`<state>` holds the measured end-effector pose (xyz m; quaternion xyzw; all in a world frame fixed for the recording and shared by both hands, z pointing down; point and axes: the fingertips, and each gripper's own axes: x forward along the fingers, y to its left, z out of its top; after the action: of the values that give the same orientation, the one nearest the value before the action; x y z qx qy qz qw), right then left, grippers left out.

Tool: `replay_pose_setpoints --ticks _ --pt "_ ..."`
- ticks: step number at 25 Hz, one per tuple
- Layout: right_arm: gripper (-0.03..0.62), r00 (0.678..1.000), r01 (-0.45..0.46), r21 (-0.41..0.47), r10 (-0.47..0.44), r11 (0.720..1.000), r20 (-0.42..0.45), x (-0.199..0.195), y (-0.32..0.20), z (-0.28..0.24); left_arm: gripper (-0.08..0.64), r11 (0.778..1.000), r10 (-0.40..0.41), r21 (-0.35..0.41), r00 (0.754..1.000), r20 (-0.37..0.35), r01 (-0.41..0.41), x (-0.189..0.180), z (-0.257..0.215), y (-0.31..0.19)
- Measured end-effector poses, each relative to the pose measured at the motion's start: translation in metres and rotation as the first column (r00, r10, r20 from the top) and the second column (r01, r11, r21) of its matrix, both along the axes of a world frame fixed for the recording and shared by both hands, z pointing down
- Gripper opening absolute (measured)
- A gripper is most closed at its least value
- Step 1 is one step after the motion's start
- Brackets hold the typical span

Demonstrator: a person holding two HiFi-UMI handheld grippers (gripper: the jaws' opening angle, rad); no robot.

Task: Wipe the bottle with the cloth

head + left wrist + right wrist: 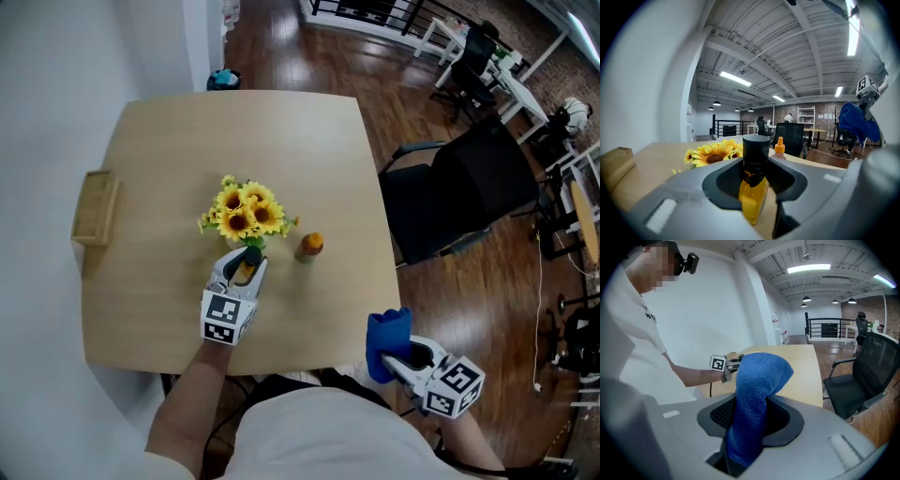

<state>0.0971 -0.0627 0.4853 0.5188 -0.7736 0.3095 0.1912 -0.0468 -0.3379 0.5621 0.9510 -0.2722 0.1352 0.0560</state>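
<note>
My left gripper (246, 265) is shut on a small bottle (753, 187) of yellow liquid with a black cap, seen in the head view as the bottle (247, 264) just below the sunflowers. My right gripper (392, 355) is shut on a blue cloth (387, 343) and hangs off the table's near right corner. In the right gripper view the blue cloth (754, 404) stands up bunched between the jaws, with the left gripper (723, 363) small behind it. In the left gripper view the cloth (858, 123) shows at the far right, apart from the bottle.
A bunch of sunflowers (244, 214) stands mid-table, and a small orange-capped bottle (308, 247) sits to their right. A wooden tray (95, 208) lies at the table's (187, 141) left edge. A black office chair (464, 192) stands right of the table.
</note>
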Motion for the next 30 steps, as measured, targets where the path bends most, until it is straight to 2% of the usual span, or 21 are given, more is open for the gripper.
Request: replay_pose_setpoints --ticks 7,8,10,13,16,20,25,27,30 --pt "0.158 0.999 0.042 0.027 -0.043 0.999 0.023 0.006 -0.005 -0.002 0.162 1.000 -0.028 0.005 0.999 0.046 0.028 0.001 -0.002 0.000" --pt "0.158 0.998 0.053 0.032 -0.054 0.998 0.021 0.008 -0.006 -0.001 0.197 0.999 -0.034 0.009 0.998 0.048 0.034 0.001 -0.005 0.001" --pt "0.158 0.997 0.072 0.046 -0.073 0.996 0.020 0.012 -0.008 0.001 0.208 0.998 -0.053 0.021 0.997 0.053 0.052 -0.002 -0.012 0.003" --pt "0.158 0.993 0.105 0.079 -0.109 0.991 0.044 0.019 -0.010 0.002 0.223 0.994 -0.105 0.038 0.992 0.064 0.102 -0.011 -0.024 0.013" --pt "0.158 0.980 0.180 0.109 -0.187 0.978 0.062 0.025 -0.009 0.000 0.227 0.983 -0.177 0.057 0.980 0.093 0.172 -0.023 -0.043 0.037" --pt "0.158 0.943 0.318 0.162 -0.330 0.934 0.047 0.045 -0.013 -0.005 0.228 0.960 -0.277 0.081 0.956 0.099 0.270 -0.031 -0.072 0.087" --pt "0.158 0.882 0.439 0.194 -0.462 0.877 0.090 0.063 -0.016 0.007 0.227 0.924 -0.378 0.091 0.923 0.070 0.372 -0.023 -0.097 0.157" --pt "0.158 0.855 0.489 0.178 -0.510 0.854 0.096 0.067 -0.012 0.015 0.225 0.923 -0.380 0.098 0.920 0.092 0.371 -0.009 -0.100 0.189" --pt "0.158 0.811 0.560 0.170 -0.579 0.810 0.088 0.068 -0.002 0.019 0.225 0.941 -0.336 0.083 0.930 0.147 0.327 0.014 -0.094 0.239"
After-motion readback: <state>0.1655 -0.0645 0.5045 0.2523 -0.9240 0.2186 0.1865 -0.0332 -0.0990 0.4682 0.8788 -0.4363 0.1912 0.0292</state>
